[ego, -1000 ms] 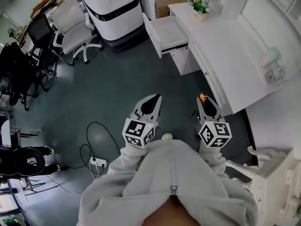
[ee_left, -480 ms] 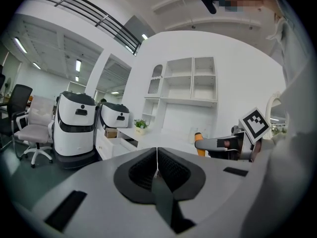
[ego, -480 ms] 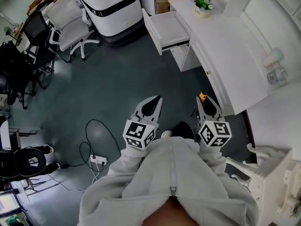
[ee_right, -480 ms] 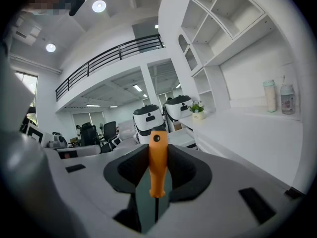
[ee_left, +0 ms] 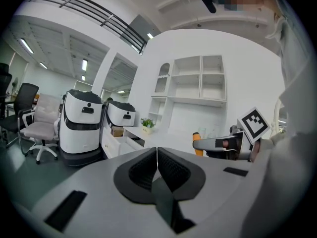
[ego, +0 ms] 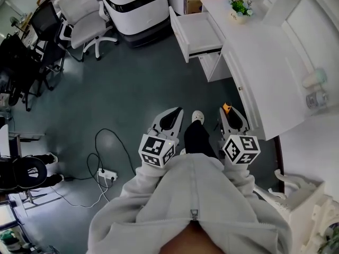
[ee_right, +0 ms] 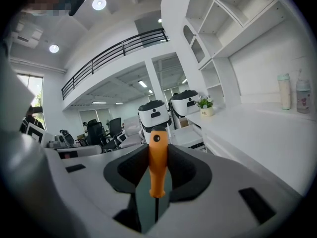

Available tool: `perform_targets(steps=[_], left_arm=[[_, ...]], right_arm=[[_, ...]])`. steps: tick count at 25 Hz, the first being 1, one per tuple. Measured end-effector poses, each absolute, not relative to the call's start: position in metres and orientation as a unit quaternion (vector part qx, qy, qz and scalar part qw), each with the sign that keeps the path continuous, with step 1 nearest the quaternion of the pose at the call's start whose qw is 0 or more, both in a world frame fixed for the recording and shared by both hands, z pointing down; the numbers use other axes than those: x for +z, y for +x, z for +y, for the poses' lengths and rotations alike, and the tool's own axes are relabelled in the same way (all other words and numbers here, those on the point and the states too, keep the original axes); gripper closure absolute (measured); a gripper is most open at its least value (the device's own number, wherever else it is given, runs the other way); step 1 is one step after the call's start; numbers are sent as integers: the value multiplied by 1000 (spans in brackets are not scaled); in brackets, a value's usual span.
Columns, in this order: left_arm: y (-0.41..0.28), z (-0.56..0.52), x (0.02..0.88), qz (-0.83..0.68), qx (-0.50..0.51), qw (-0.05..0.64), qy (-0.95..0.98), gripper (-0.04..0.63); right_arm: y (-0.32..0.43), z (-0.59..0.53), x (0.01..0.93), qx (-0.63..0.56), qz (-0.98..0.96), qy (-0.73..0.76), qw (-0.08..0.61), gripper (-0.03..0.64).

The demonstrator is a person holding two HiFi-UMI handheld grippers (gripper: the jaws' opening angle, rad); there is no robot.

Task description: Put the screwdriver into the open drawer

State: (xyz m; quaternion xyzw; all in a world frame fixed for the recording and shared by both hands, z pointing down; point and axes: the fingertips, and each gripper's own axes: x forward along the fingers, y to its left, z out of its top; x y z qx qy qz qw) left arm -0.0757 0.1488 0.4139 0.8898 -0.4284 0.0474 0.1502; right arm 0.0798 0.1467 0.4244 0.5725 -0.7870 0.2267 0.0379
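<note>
Gripping the screwdriver by its orange handle, the right gripper has its jaws narrowed onto it. The pads press either side and the butt end pokes out ahead; the shaft is tucked back toward the hand, where I can't make it out. That looks like a carrying hold: tool pinned firm and lined up with the gripper, so it won't swing on the way over.

Over on the other side, the left gripper has its jaws drawn fully together with nothing between them. It rides alongside at much the same height, and my read is it's just along for the trip, since the drawer already stands open and needs no pulling.

Between the 2 grippers, 1 shoe shows out front on the dark floor, which I take as a stride toward the target. Both grippers sit close in to the grey zip jacket, so there's no reaching yet.

Out to the right, the white counter runs away from us, with 2 bottles standing on it.

At the counter's far end is the open drawer, pulled well out with a bare white bottom and plenty of room for the tool. A small potted plant sits on the counter just beyond it. The drawer is well apart from the screwdriver, so I'd call this the approach leg, with the placing not yet begun.
</note>
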Motion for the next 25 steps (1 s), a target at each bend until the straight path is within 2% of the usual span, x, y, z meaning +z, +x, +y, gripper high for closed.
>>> perform_targets(steps=[7,25], left_arm=[[-72,107,417,-436,51,150,886,576],[-27,-28,413,-433,62,148,887,575]], right_arm=[[79,104,427,229,-796,559,36,483],[138,-24,427,247,-779,575,25,483]])
